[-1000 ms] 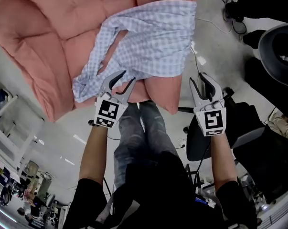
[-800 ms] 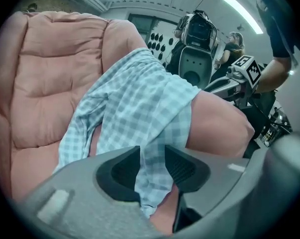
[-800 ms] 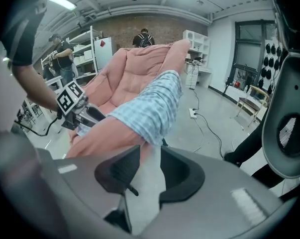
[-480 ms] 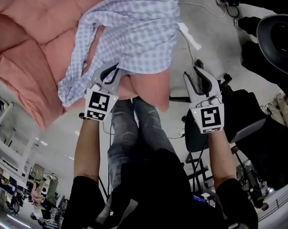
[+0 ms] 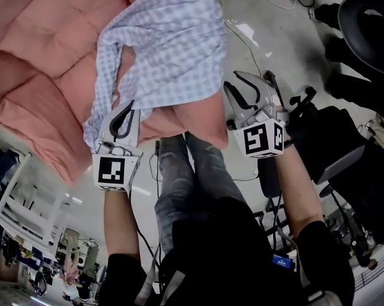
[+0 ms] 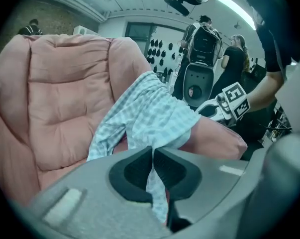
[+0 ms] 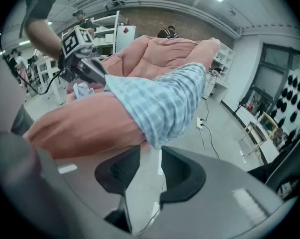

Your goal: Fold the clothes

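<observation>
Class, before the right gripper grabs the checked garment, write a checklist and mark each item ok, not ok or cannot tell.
1. Left gripper shut on the blue-and-white checked fabric garment: ok, jaws just closed on it.
2. Right gripper jaws apart: ok.
3. Cloth between right jaws: not ok, only grey floor shows there.
4. Garment's hem close ahead of right jaws: ok.
5. Garment flat on the pink quilted cushion: not ok, bunched.
</observation>
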Demonstrator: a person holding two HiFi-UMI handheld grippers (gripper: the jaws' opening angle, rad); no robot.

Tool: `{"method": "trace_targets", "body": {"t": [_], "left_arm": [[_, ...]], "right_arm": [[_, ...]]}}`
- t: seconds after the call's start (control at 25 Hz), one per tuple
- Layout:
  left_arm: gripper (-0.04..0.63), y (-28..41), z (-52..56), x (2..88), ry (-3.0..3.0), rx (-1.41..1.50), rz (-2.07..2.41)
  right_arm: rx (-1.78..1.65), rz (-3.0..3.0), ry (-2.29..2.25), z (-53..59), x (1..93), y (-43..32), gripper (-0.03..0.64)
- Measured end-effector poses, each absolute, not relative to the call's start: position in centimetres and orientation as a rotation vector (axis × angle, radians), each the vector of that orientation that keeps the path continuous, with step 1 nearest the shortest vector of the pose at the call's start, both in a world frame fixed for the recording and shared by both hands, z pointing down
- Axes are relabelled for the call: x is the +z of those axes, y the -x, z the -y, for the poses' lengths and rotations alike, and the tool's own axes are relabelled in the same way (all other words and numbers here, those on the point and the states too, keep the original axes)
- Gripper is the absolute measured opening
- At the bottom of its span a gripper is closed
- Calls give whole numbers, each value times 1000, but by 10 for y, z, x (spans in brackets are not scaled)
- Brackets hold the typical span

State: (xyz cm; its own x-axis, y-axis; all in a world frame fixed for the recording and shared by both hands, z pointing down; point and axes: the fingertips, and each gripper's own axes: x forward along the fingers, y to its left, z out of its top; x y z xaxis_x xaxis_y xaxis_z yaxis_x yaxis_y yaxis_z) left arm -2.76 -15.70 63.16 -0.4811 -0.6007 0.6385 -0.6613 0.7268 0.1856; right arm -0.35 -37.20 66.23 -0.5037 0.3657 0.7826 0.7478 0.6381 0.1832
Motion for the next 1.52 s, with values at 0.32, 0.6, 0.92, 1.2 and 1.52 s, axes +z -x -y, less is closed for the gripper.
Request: {"method": "trace_targets", "body": {"t": [0.32,0.6,0.92,1.2,1.52], "left_arm": [[17,29,148,607,-915,116,2251],[17,7,142,605,-922,123,2237],[17,1,141,598,-983,200,2243],[17,-28,167,581,-1118,312,2169],[17,-72,197,565,-1222,321,2082]], "right_arm": [[-872,2070,944,352,679,22,169],[-947,2047,948,338,676,31,61],[-1007,2048,818,375,653,24,15],[-1149,1953,740,417,622,-14,15],[-1219,1820,737,452,606,-48,15]]}}
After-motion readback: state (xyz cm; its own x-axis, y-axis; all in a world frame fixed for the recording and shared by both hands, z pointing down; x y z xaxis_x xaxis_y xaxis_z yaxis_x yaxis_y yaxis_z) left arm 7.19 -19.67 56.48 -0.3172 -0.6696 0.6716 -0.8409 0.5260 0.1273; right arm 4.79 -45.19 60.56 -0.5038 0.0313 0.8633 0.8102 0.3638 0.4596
